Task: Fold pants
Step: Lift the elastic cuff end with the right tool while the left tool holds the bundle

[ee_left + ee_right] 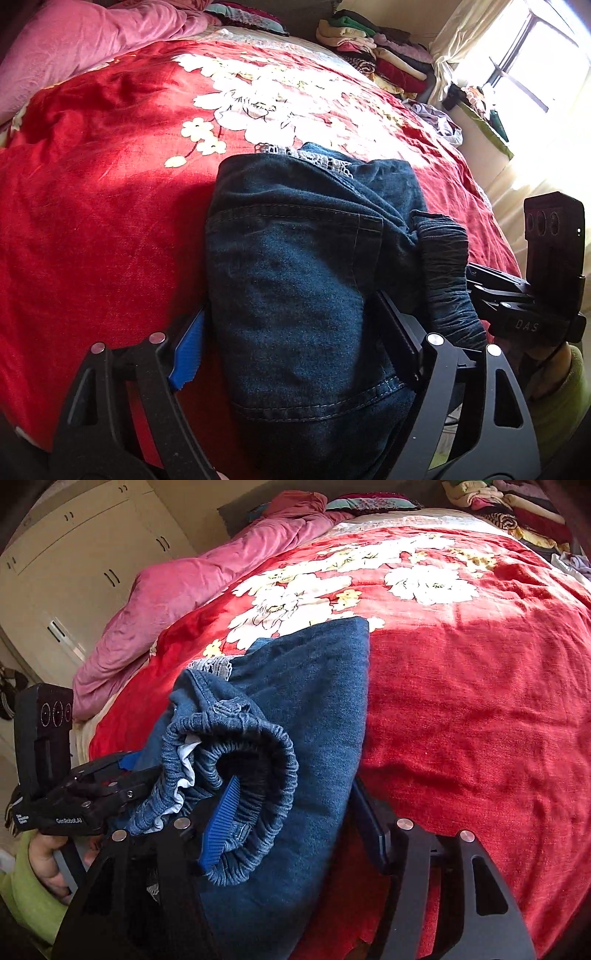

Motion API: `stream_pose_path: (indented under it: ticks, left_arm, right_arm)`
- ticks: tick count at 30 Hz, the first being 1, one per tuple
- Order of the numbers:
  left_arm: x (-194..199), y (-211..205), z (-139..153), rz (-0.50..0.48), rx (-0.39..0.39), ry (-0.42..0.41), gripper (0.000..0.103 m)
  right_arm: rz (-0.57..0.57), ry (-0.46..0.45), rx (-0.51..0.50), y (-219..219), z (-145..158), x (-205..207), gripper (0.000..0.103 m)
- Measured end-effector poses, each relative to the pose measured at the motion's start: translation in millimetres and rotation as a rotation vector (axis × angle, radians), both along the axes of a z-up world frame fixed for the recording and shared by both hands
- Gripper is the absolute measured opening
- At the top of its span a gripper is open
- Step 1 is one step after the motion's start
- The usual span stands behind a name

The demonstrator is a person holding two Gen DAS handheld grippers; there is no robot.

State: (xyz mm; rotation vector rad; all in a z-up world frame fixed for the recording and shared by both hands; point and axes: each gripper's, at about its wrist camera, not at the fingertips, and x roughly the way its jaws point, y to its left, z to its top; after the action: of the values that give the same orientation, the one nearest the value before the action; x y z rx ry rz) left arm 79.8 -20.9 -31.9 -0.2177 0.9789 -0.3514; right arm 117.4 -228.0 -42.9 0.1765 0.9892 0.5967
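Denim pants (295,277) sit bunched btwn both sets of jaws, on the red bed cover (92,221). Left gripper (291,354) and right gripper (295,834) both spread wide, gripping nothing. Fabric's thick, floppy, prob heavy; grab the elastic waistband (258,738).

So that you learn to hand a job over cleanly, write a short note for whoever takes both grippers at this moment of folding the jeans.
Left gripper: jaws wide, one finger on each side of the jeans; I cannot tell whether it is squeezing them.
Right gripper: one finger inside the waistband loop and the other outside the denim; the grip is also unclear.
Jeans: a compact bundle at the near edge of the bed.
Done: the legs look folded up.
Left: probably tuck the waistband flat, smooth the bundle and let go.
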Motion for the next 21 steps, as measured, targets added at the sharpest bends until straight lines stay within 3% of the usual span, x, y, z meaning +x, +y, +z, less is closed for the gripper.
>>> stream_pose_path:
  ticks: [3, 10, 17, 21]
  left_arm:
    - [-0.3, -4.4, 0.7, -0.02, -0.023, -0.005, 0.06]
    - [-7.2, -10.2, 8.2, -0.035, -0.008, -0.027, 0.049]
    - [-9.4, -14.2, 14.8, -0.049, 0.002, -0.034, 0.047]
    - [-11.4, -16.5, 22.5, -0.056, -0.004, -0.043, 0.043]
  right_arm:
    - [0.021, -0.015, 0.007, 2.7, 0.3, -1.0, 0.05]
    - [0.047, -0.077, 0.002, 7.1, 8.3, -12.7, 0.032]
    - [0.045, -0.087, 0.004, 5.9, 14.7, -17.0, 0.031]
    - [0.054, -0.109, -0.003, 7.8, 22.9, -20.0, 0.026]
